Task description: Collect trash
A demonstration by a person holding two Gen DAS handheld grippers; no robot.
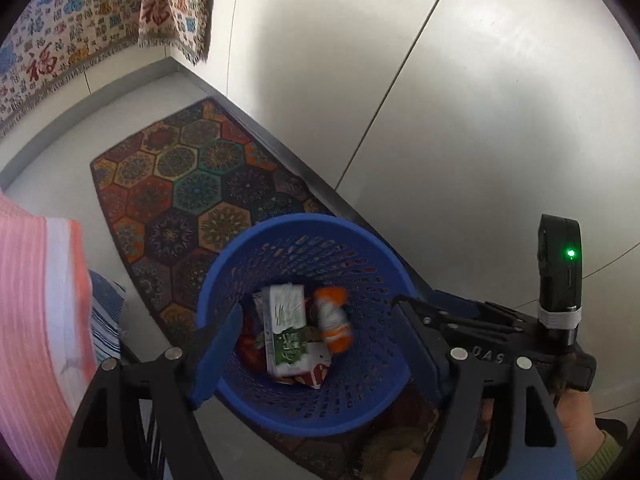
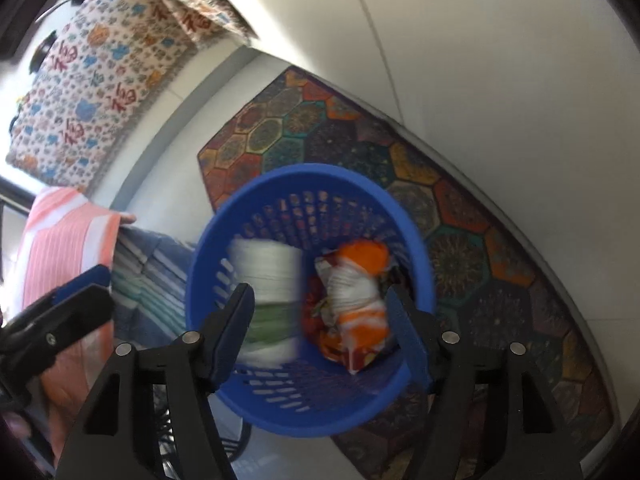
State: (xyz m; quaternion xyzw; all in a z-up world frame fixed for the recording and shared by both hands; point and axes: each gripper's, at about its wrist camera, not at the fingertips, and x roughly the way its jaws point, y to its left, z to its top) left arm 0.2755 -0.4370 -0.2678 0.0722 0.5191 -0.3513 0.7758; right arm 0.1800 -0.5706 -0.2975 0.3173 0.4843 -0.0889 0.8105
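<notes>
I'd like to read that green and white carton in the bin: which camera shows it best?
The left wrist view: the carton lies sharp in the bin, its print visible. The right wrist view shows the carton as a smeared blur.

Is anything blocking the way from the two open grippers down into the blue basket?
Nothing visible does. The left gripper and right gripper both hang open over the blue basket, whose mouth is uncovered. A green-and-white carton and an orange-and-white packet are already inside it.

Open above blue basket (image 1: 304,420); wall (image 1: 460,80) close on right, pink-striped cloth (image 1: 36,300) crowding left.
</notes>
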